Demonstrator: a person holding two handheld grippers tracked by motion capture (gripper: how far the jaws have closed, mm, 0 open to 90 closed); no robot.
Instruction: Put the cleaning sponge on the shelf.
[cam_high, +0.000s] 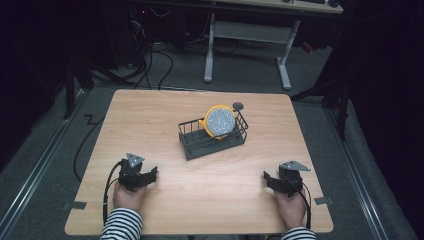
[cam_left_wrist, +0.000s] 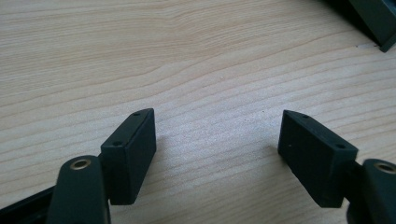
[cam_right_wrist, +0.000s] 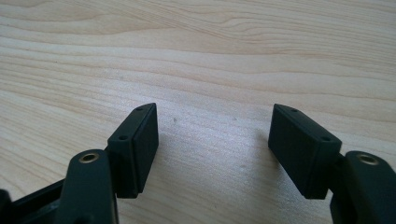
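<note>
Nothing is under way yet: the left gripper (cam_high: 150, 176) and right gripper (cam_high: 270, 181) rest on the pale wooden worktop (cam_high: 150, 125), jaws wide apart and empty. A round yellow-rimmed speckled disc (cam_high: 220, 121) stands in the dark wire basket (cam_high: 192, 145) mid-worktop; reaching it likely comes next.

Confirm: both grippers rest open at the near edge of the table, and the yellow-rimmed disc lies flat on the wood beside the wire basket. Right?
Not quite. The yellow-rimmed disc isn't flat on the wood: the high view shows it standing on edge inside the wire basket. The rest holds: the left gripper and right gripper rest near the table's near edge, fingers apart with bare wood between them in both gripper views.
</note>
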